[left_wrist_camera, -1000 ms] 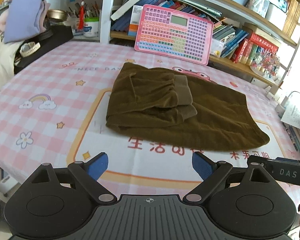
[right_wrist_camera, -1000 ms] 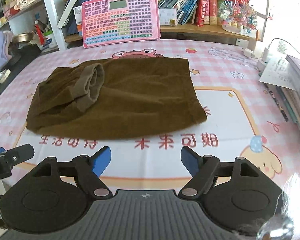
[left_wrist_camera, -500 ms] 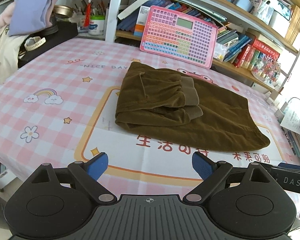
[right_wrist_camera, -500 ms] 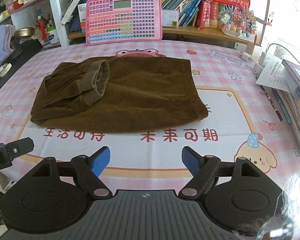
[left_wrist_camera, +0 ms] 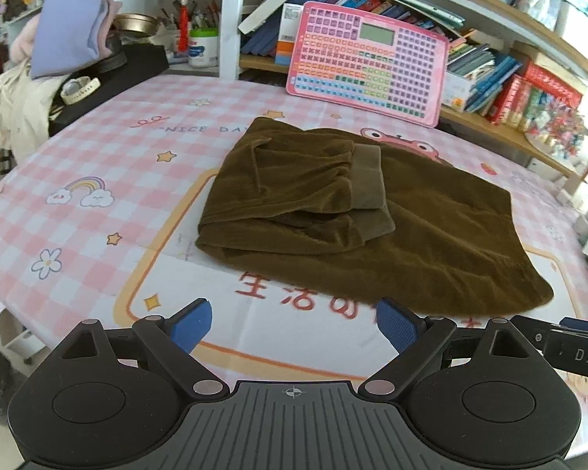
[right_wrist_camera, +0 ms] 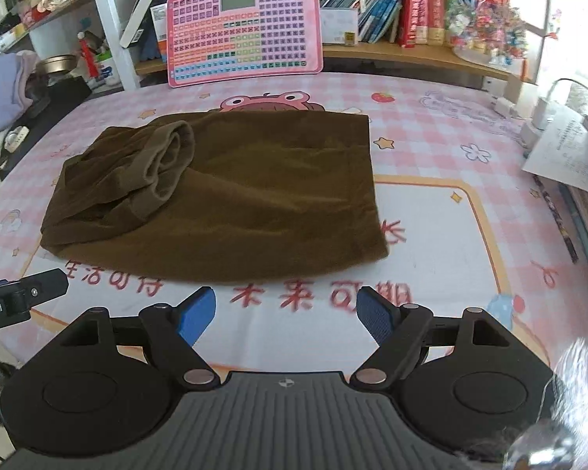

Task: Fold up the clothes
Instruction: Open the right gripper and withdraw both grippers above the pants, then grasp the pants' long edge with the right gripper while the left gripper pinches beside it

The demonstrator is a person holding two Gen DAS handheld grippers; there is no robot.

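A brown velvety garment (left_wrist_camera: 431,235) (right_wrist_camera: 254,196) lies folded on the pink checked tablecloth (left_wrist_camera: 78,215) (right_wrist_camera: 431,235), its ribbed cuffs (left_wrist_camera: 366,180) (right_wrist_camera: 168,164) laid on top toward its left end. My left gripper (left_wrist_camera: 294,325) hovers open over the table's near edge, short of the garment's front hem, with nothing between its blue pads. My right gripper (right_wrist_camera: 286,315) is open too, just in front of the hem, and holds nothing. Each gripper's body shows at the edge of the other view.
A pink keyboard toy (left_wrist_camera: 366,62) (right_wrist_camera: 243,31) leans on the bookshelf (left_wrist_camera: 529,78) behind the table. A lilac folded cloth (left_wrist_camera: 68,29) and a watch (left_wrist_camera: 78,88) sit on a dark stand at the left. Papers and books (right_wrist_camera: 568,156) lie at the right edge.
Both grippers have drawn closer to the garment after first pulling back a little; the garment has not moved and the jaws stay equally wide.
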